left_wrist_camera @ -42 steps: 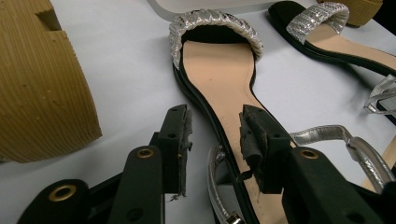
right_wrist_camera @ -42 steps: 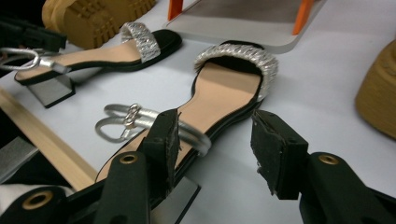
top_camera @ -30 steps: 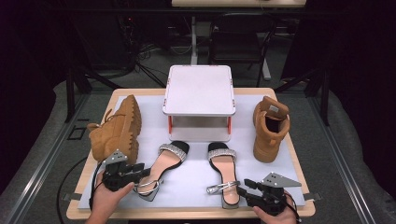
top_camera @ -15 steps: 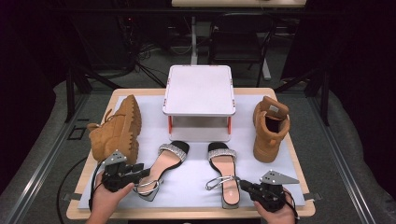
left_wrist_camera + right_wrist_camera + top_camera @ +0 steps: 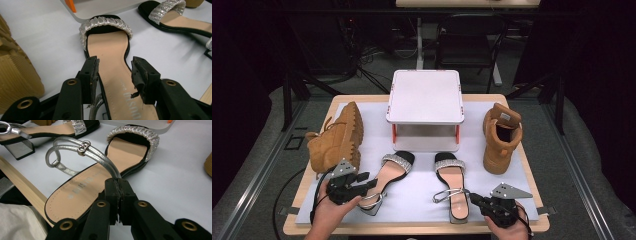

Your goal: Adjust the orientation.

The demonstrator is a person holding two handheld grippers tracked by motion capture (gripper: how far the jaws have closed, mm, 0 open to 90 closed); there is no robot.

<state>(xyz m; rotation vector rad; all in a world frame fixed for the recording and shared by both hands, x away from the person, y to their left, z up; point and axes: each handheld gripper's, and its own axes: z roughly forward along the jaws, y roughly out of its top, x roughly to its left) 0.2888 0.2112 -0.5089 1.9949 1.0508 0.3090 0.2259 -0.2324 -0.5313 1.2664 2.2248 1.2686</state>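
Your right gripper (image 5: 119, 188) has its jaws clenched on the silver ankle strap (image 5: 100, 155) of the right sandal (image 5: 452, 186), pinching the strap where it meets the edge of the footbed; those jaws have just been closing, with the strap between them. That sandal lies flat near the front edge of the table (image 5: 507, 227), toe pointing away from you toward the white stand (image 5: 425, 96), its strap looping out to the side.

Your left gripper (image 5: 113, 75) has its jaws apart, one on either side of the narrow waist of the left sandal (image 5: 110, 52). You can see a gap between each pad and the footbed, so nothing is grasped there. This sandal sits just beside the other one, angled, with its glittery toe band (image 5: 105, 23) close to the foot of the stand and its block heel (image 5: 373, 205) toward you.

Farther out, one tan boot (image 5: 337, 137) lies on its side, sole showing, just left of your left gripper. A second tan boot (image 5: 501, 137) stands upright to the right of the stand. A pale sheet (image 5: 412, 200) covers the tabletop under all four shoes.
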